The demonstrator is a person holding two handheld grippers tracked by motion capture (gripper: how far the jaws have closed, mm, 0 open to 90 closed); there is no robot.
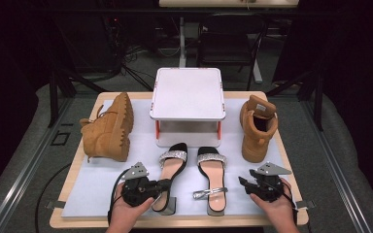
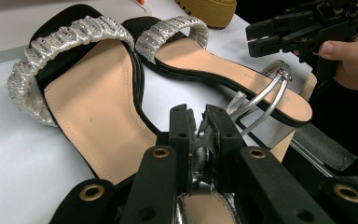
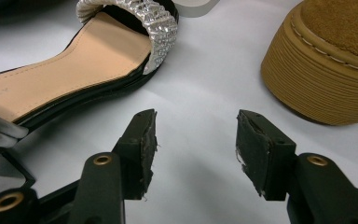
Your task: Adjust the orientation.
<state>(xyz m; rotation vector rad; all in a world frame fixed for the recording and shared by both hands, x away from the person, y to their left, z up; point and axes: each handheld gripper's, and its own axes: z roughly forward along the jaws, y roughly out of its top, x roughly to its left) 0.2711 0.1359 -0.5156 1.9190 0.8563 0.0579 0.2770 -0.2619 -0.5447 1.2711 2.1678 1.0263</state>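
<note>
Gripping the left sandal's silver heel strap, with the pair lying just in front of the white stand.

Left claw is clenched on the thin strap at the heel of the left sandal; right claw hangs released over bare bench beside the right sandal. Such a narrow hold could slip, or let the shoe swing and knock its neighbour, judging by how close they lie. Its long axis runs toward the stand: toe near it, heel away.

Glittery sandal strap, seemingly metallic
</note>
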